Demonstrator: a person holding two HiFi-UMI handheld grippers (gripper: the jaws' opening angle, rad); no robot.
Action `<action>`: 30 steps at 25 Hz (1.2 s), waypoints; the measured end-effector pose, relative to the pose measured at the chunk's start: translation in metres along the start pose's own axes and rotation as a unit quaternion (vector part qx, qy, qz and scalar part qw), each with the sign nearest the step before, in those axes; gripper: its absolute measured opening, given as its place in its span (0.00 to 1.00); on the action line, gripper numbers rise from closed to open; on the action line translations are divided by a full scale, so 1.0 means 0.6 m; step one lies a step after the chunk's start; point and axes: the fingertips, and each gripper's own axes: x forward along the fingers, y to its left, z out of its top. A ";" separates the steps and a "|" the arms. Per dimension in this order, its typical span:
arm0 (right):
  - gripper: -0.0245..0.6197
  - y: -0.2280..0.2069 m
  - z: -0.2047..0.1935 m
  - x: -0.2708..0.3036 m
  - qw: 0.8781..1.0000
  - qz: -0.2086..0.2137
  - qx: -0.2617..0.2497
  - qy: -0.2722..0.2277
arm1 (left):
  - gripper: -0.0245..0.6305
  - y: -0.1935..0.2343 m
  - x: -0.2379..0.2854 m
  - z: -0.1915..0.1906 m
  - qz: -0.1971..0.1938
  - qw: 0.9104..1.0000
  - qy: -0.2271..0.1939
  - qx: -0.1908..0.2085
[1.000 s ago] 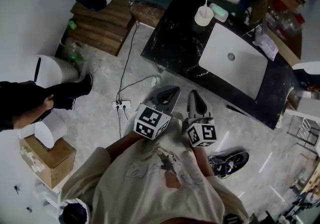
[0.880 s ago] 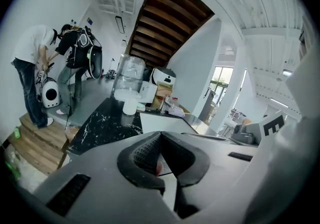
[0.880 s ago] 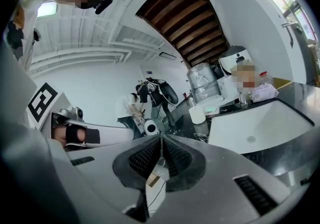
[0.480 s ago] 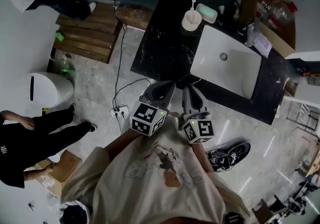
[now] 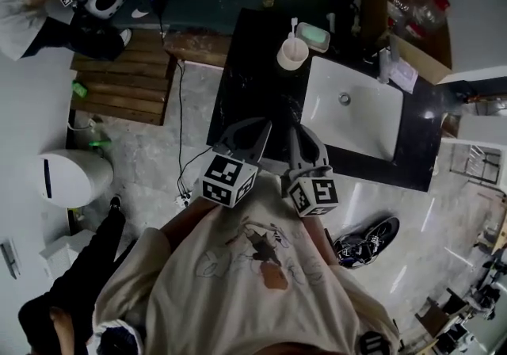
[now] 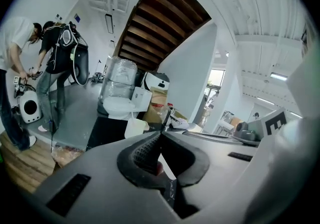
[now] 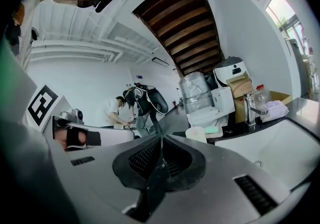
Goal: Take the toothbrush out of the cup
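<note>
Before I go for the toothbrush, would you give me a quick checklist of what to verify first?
1. Toothbrush stands in the cup on the black counter: ok.
2. Left gripper empty, jaws together: ok.
3. Right gripper empty, jaws together: ok.
4. Jaws opened for a grasp: not ok, both shut.
5. Grippers at the cup: not ok, both hang over the counter's near edge, well short of it.
6. Room around the cup: cannot tell; a soap dish sits close beside it.
</note>
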 end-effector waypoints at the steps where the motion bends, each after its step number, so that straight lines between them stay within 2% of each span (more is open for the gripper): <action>1: 0.08 0.000 0.001 0.012 1.000 -0.006 0.000 -0.003 | 0.06 0.013 0.002 0.004 -0.004 1.000 0.000 0.003; 10: 0.08 -0.025 0.013 0.114 0.999 -0.041 0.001 -0.012 | 0.06 0.101 0.040 -0.002 -0.036 0.999 0.016 -0.002; 16: 0.08 -0.066 0.010 0.129 0.998 -0.059 -0.016 -0.003 | 0.06 0.103 0.079 -0.009 -0.038 0.999 0.020 -0.026; 26: 0.08 -0.110 0.017 0.184 0.999 -0.037 -0.030 0.007 | 0.06 0.126 0.128 -0.023 -0.015 0.999 0.029 -0.040; 30: 0.08 -0.114 0.022 0.207 0.999 -0.025 -0.031 0.013 | 0.06 0.144 0.145 -0.011 0.000 0.998 0.018 -0.053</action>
